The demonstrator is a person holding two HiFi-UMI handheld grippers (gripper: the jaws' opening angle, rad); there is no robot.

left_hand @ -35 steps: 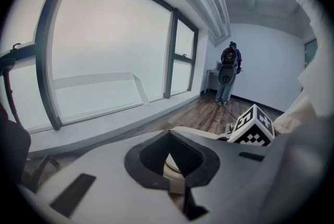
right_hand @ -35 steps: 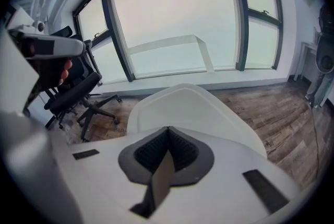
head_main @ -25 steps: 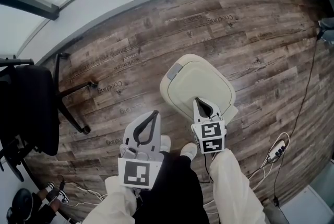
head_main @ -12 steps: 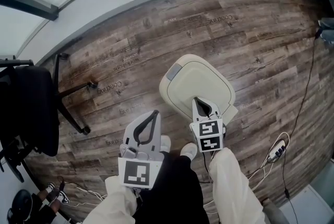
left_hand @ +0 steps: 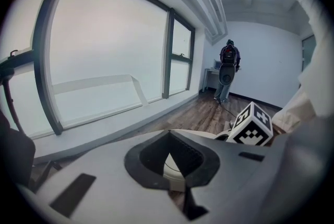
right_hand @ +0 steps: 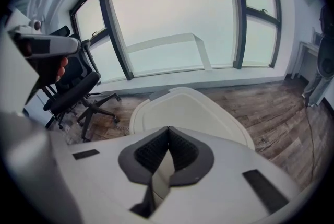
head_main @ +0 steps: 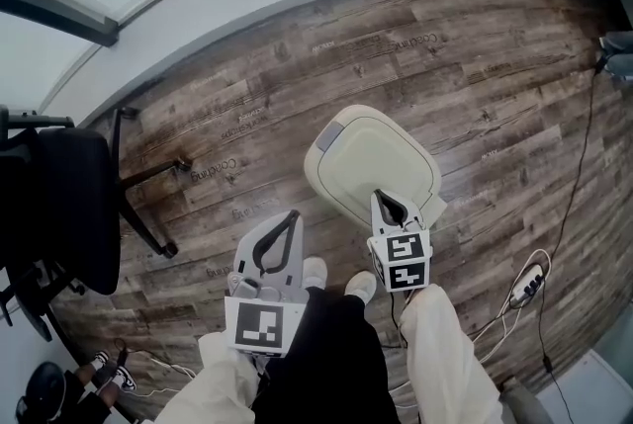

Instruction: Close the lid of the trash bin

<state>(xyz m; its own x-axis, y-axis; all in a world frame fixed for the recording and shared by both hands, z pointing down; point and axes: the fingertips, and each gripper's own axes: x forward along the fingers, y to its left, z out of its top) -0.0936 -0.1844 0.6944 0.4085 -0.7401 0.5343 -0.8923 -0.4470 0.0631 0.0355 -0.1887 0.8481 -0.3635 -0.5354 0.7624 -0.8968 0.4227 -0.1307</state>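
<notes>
1. Head view: the cream trash bin (head_main: 371,165) stands on the wooden floor (head_main: 475,56), just ahead of the person's shoes (head_main: 314,271). Its lid lies flat down on the body, with a grey tab (head_main: 329,132) at the far-left edge.
2. Head view: the right gripper (head_main: 381,200) points at the bin. Its tips overlap the lid's near edge, though contact cannot be told from here. The left gripper (head_main: 292,217) hangs over bare floor just left of the bin, apart from it.
3. Head view: a black office chair (head_main: 59,205) stands well off to the left. A power strip (head_main: 524,286) with its cable lies on the floor at the right.
4. Left gripper view: the jaws meet at their tips and leave only the hollow between the pads, with nothing gripped in it. A patch of the cream bin shows through that hollow, lower down and beyond. The right gripper's marker cube (left_hand: 251,125) sits just right of it. A person (left_hand: 228,69) stands far off by the end wall, and windows (left_hand: 104,56) fill the left.
5. Right gripper view: these jaws are also tip to tip and hold nothing. The lid spreads directly beyond and below them, filling the middle of the frame. The chair stands at the left beneath the windows.
</notes>
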